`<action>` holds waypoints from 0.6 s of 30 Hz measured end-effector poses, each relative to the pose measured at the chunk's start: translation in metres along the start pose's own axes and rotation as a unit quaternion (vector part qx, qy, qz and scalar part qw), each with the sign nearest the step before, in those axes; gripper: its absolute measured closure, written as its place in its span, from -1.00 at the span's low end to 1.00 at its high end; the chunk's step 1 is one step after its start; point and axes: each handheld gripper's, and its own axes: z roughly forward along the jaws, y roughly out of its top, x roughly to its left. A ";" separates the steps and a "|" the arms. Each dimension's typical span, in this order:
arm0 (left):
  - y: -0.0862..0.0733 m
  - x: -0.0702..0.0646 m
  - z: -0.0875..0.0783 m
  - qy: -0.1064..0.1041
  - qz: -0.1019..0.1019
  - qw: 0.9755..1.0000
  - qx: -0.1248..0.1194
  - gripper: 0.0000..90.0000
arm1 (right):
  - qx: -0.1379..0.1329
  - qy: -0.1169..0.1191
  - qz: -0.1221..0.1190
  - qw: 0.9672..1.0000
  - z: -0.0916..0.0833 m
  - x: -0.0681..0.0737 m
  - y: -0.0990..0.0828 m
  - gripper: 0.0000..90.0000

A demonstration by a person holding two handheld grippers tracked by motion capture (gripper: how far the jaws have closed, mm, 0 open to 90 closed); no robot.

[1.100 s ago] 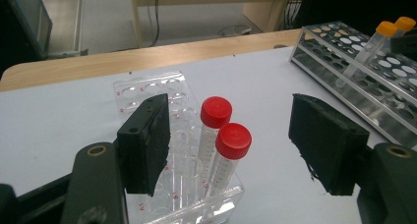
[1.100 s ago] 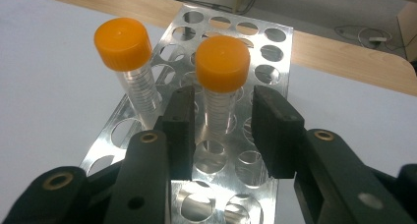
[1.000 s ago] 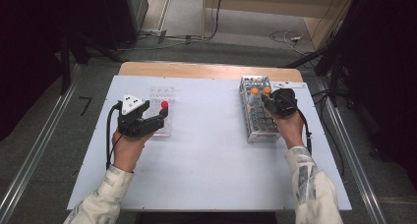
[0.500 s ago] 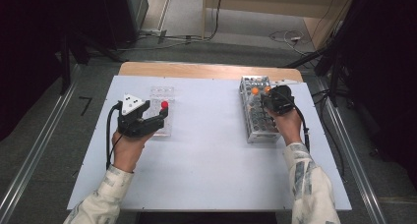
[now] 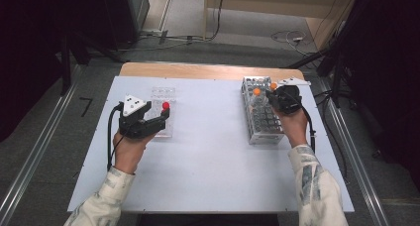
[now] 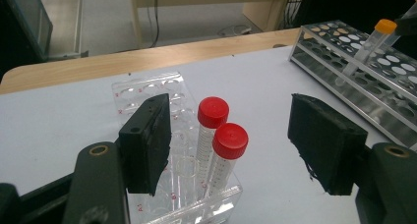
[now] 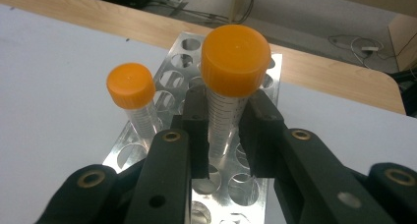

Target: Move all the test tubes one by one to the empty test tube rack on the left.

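Observation:
Two red-capped tubes [image 6: 216, 135] stand in a clear plastic rack [image 5: 162, 93] at the table's left. My left gripper [image 6: 236, 140] is open, with a pad on each side of them, the left pad closer and neither touching. At the right, my right gripper [image 7: 227, 108] is shut on an orange-capped tube [image 7: 235, 59] just below its cap, over the metal rack [image 5: 260, 132]. In the left gripper view that tube [image 6: 370, 46] leans, its lower end down among the rack's holes. A second orange-capped tube [image 7: 132, 86] stands in the rack beside it.
The white table top [image 5: 213, 151] lies bare between the two racks and toward the person. A wooden edge [image 5: 198, 71] runs along the far side. Cables trail from both grippers. Metal rails and dark equipment flank the table.
The held orange cap has shifted slightly away from the other orange cap, toward the far right, along with my right hand. My left hand and gripper have stayed put.

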 end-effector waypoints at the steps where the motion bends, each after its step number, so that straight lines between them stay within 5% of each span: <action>1: 0.000 0.000 0.000 0.000 0.000 1.000 0.000 -0.26 | -0.005 0.001 0.001 1.000 -0.003 -0.001 0.001 0.60; 11: 0.001 -0.002 -0.001 -0.001 0.001 1.000 -0.004 -0.26 | -0.050 0.009 0.003 0.999 -0.039 -0.001 0.010 0.60; 18: 0.002 -0.006 -0.003 -0.005 0.003 1.000 -0.008 -0.26 | -0.054 0.039 -0.003 0.998 -0.062 0.011 0.005 0.60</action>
